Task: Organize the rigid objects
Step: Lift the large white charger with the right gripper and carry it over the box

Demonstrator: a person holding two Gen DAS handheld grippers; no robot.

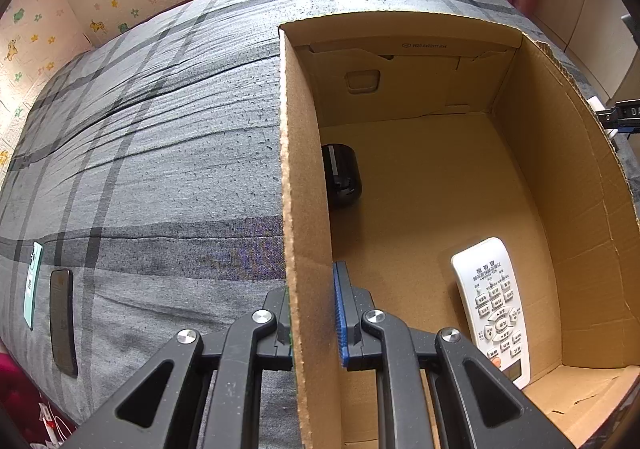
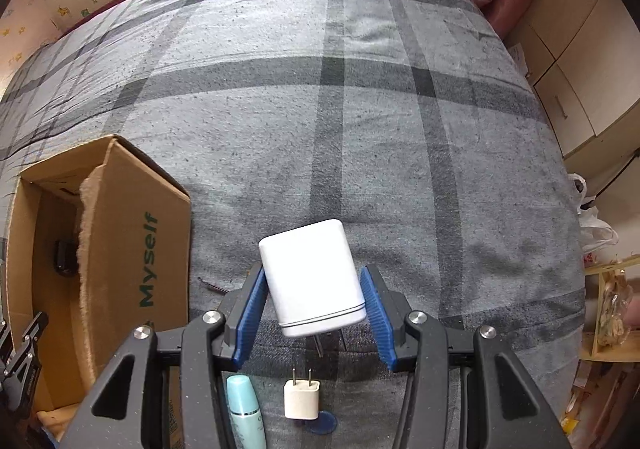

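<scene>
While tilted, charger [image 2: 314,277] sits between right gripper [image 2: 316,313] pads.

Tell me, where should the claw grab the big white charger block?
Probably on its two flat sides, coming from the prong end as the right claw does now. The big white charger sits between the blue pads, which are not yet touching both sides. Those sides are smooth and parallel, and the metal prongs stay clear underneath.

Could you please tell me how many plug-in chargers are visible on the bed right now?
2: a large white charger between the right gripper pads, and a small cream charger on the bedspread below it. Others may be hidden.
</scene>
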